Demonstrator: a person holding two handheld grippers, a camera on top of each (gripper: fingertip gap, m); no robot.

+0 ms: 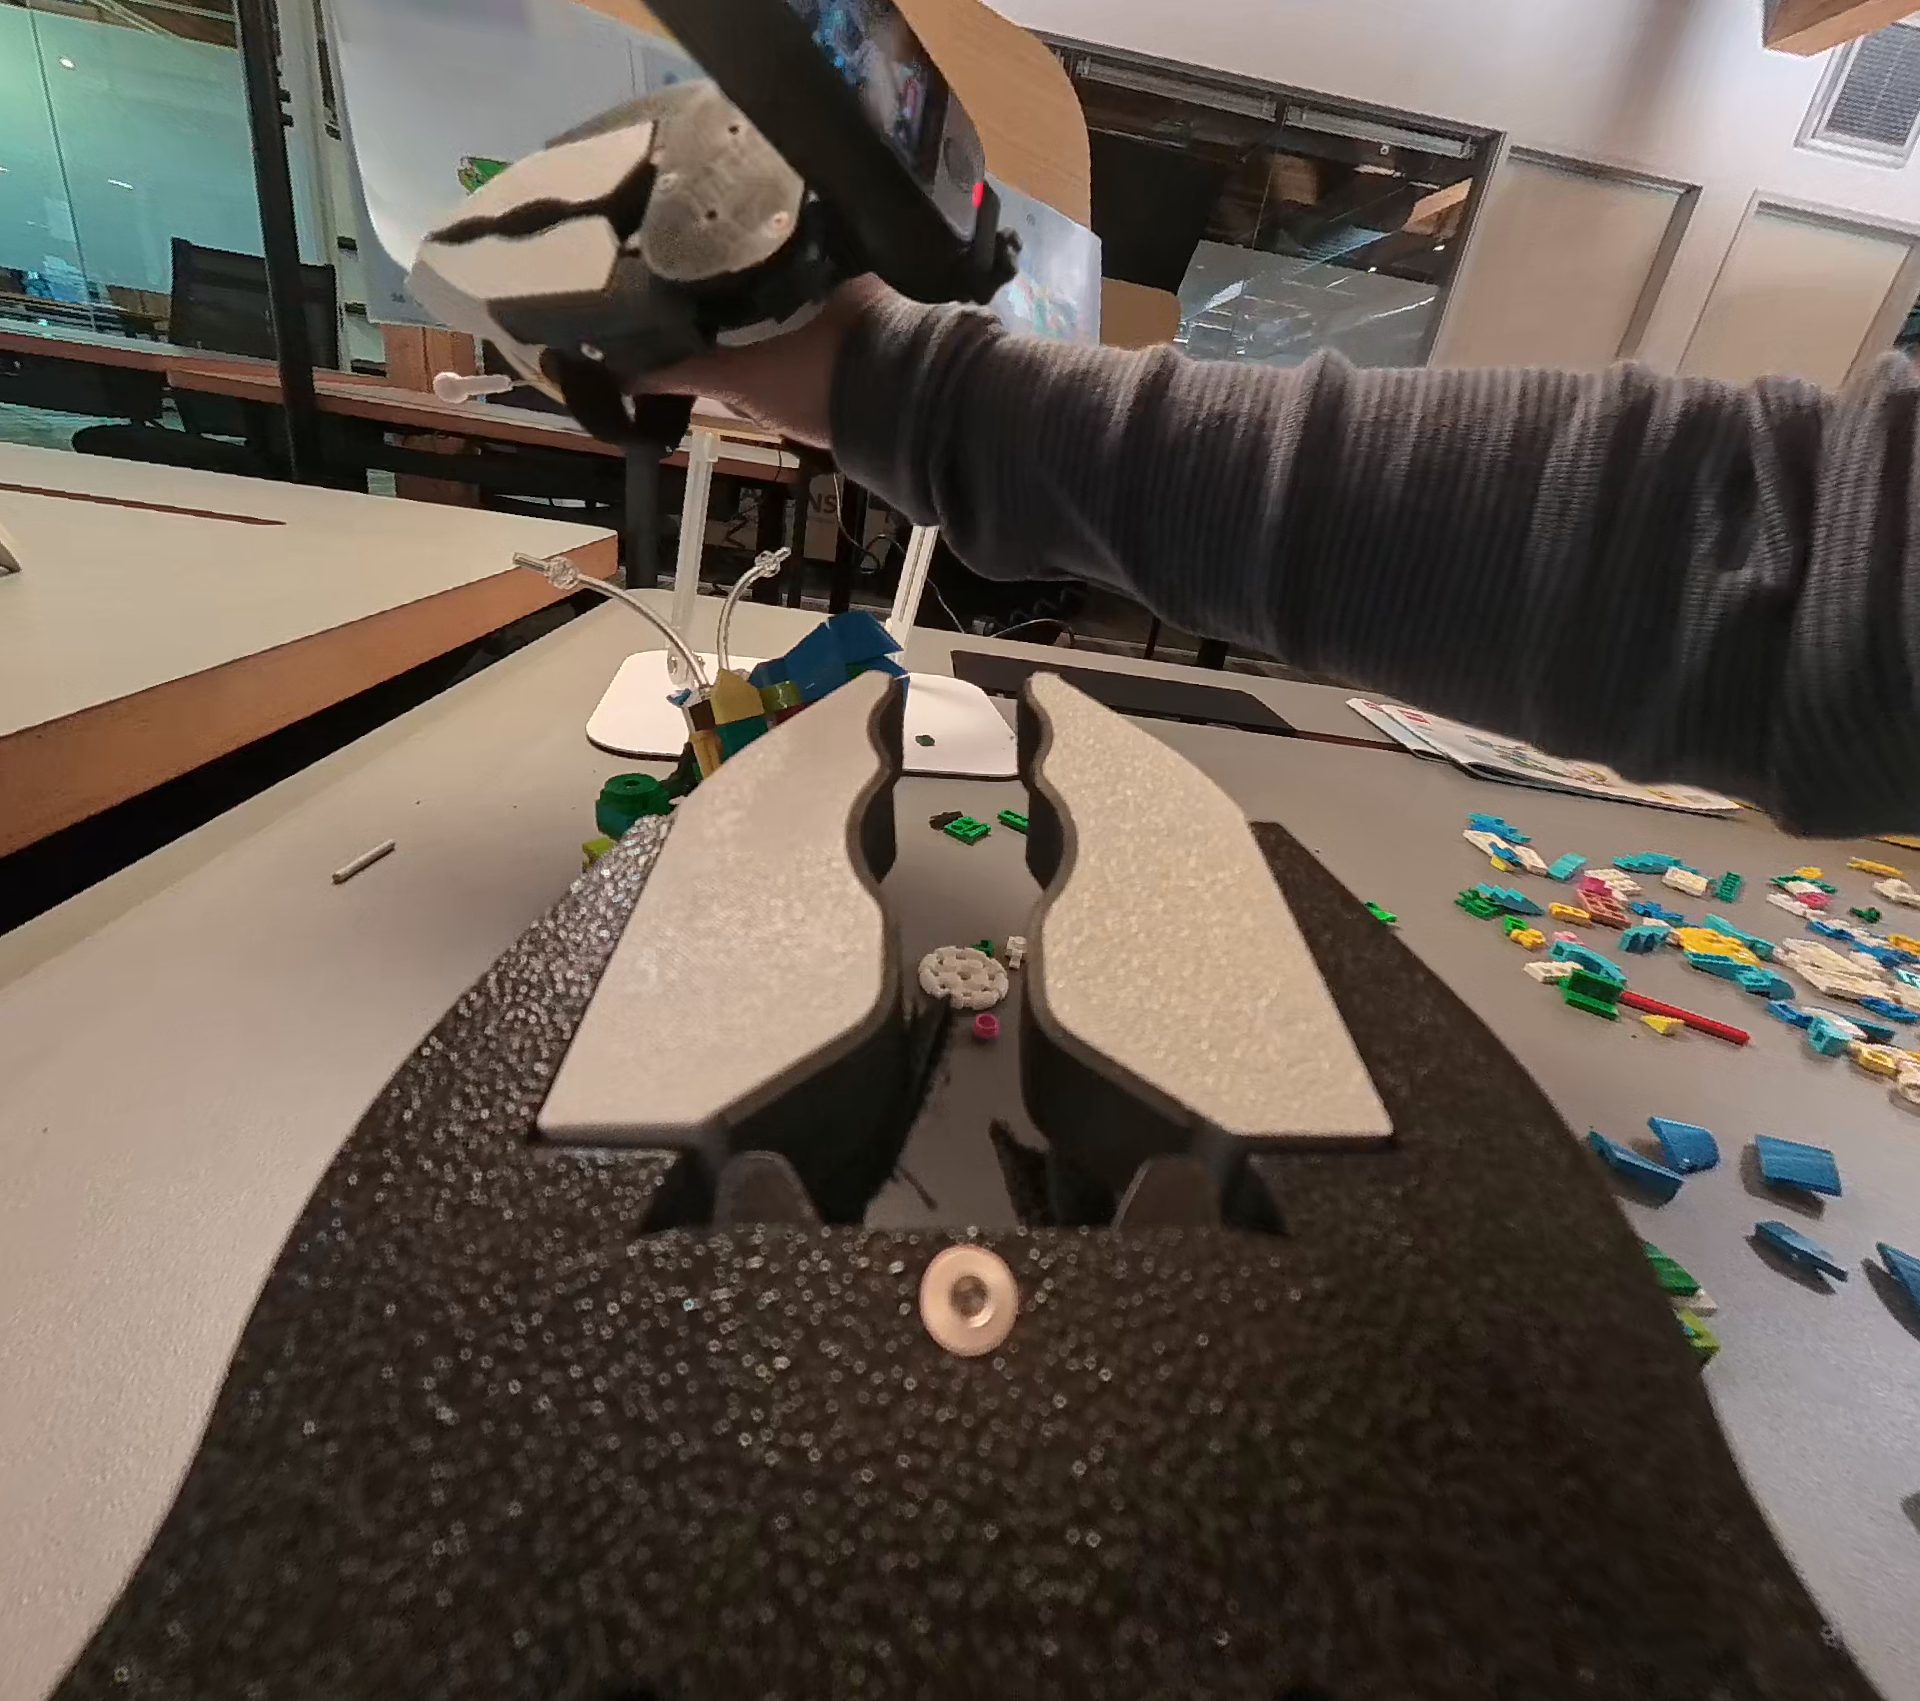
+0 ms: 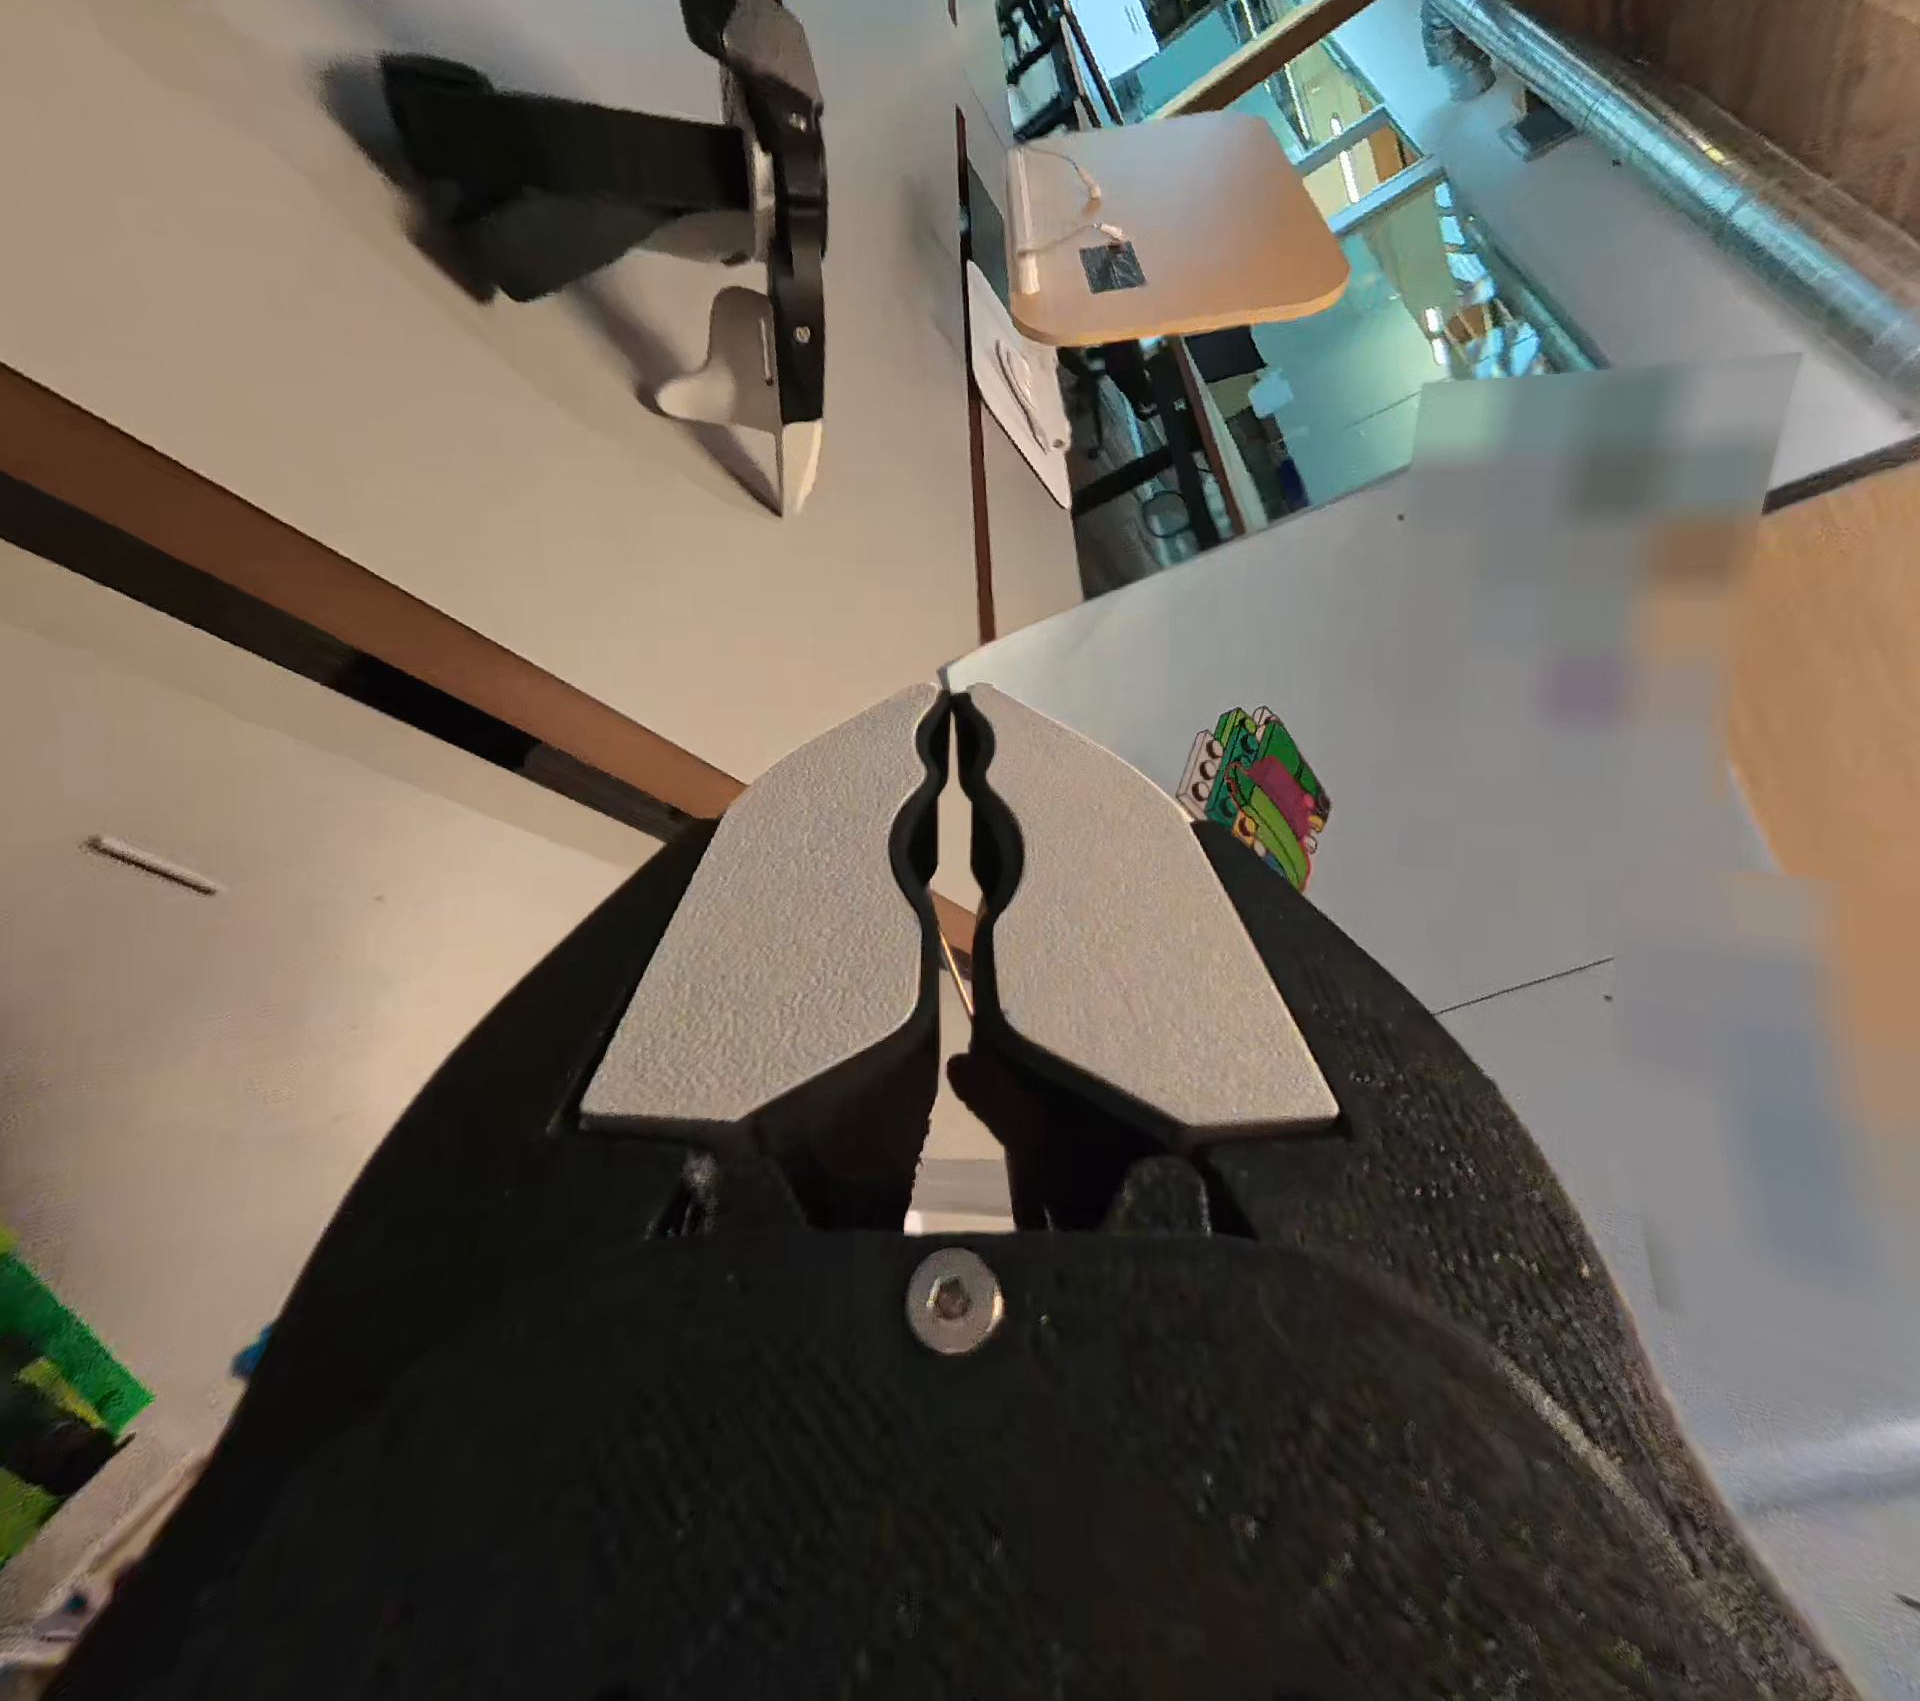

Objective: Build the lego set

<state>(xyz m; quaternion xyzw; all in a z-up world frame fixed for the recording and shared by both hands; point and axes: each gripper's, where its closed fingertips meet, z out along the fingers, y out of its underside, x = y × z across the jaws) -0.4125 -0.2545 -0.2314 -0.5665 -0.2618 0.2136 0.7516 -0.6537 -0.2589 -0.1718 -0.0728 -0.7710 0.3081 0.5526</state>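
Note:
My left gripper (image 1: 956, 716) is open and empty, low over the grey table (image 1: 260, 1080). Between its fingers lie a white round plate (image 1: 963, 974) and a tiny pink piece (image 1: 985, 1028). Just beyond its tips stands a part-built lego model (image 1: 800, 690) with two clear curved stalks. My right gripper (image 2: 951, 701) is raised high, seen at upper left in the left wrist view (image 1: 457, 238). Its jaws are shut at the corner of a white instruction page (image 2: 1351, 820) on a stand.
Many loose bricks (image 1: 1714, 945), blue curved pieces (image 1: 1787, 1163) and a red rod (image 1: 1683, 1017) lie at the right. A booklet (image 1: 1507, 747) lies at the back right. A spare gripper (image 2: 727, 197) lies on the neighbouring table. A small grey rod (image 1: 364, 862) lies at the left. My hands' fingertips stand some 25 centimetres from each other.

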